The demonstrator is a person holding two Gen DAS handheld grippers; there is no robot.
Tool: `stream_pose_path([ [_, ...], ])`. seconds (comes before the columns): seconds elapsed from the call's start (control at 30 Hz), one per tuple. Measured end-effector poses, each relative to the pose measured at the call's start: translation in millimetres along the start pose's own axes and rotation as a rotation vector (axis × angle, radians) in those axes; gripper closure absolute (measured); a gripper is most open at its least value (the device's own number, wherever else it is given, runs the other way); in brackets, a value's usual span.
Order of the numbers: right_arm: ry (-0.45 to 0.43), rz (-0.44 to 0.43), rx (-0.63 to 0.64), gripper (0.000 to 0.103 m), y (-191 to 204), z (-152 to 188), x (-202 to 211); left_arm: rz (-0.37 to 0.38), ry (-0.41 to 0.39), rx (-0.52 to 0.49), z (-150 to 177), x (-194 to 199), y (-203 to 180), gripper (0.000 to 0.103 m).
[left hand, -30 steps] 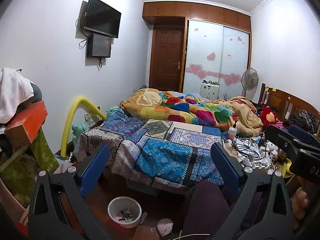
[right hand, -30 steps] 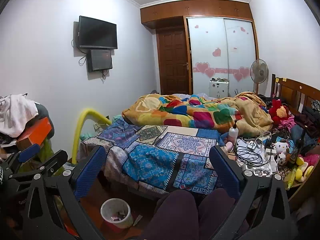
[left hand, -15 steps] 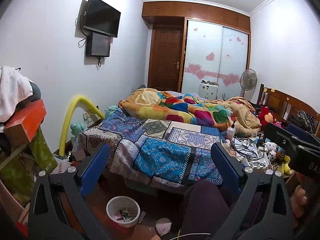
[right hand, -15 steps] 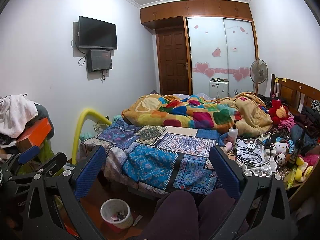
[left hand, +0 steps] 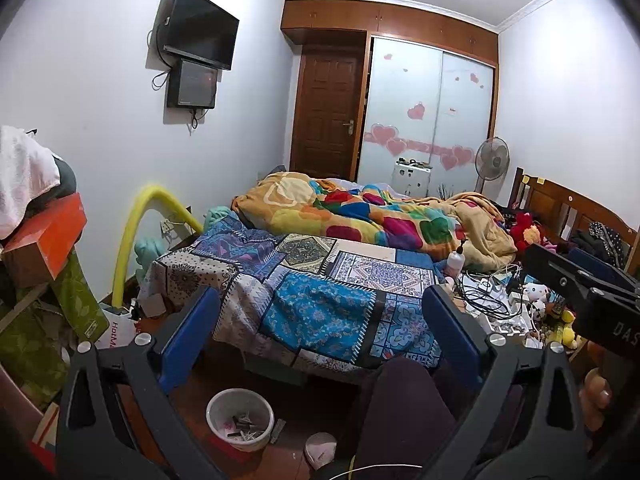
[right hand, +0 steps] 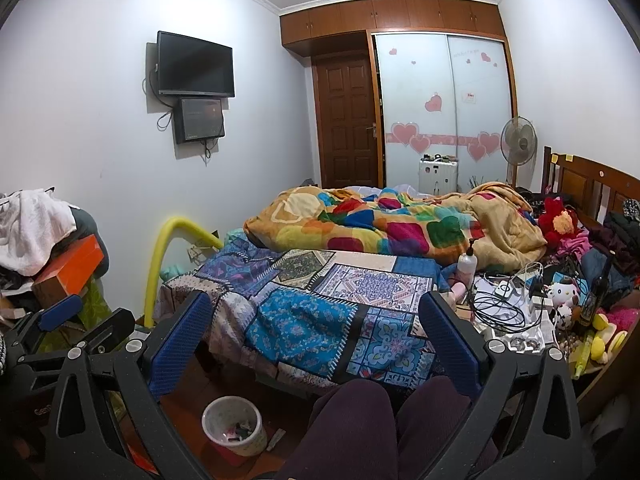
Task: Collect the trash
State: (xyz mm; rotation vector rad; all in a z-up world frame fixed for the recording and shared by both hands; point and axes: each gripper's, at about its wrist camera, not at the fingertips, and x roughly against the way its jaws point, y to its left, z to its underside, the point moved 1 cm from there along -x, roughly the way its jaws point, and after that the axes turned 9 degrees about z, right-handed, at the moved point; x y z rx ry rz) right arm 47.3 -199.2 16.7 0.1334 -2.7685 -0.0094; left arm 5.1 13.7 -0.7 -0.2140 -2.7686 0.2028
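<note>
While knees (right hand: 384,420) block floor, bed (right hand: 320,312) fronts trash bin (right hand: 234,426).

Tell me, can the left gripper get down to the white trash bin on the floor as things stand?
Probably yes. The left gripper is open and empty, and the trash bin stands uncovered on the floor just below it, beside the person's knee.

The left tongs (left hand: 320,332) hang wide apart above a round white plastic waste bin (left hand: 240,418) on the floor, just beside the patchwork-covered bed (left hand: 312,288).
</note>
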Motion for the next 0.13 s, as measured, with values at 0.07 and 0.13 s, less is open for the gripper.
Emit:
stream_pose_path([
  [0.07,0.004,-0.002,-0.001,0.0,-1.4,-0.1,-0.7,-0.001,0.0,0.001,-0.2,-1.1,-1.0,0.001],
  [0.13,0.004,-0.003,-0.001,0.0,-3.4,-0.4,-1.8,-0.001,0.002,0.001,0.0,-0.8,0.0,0.001],
])
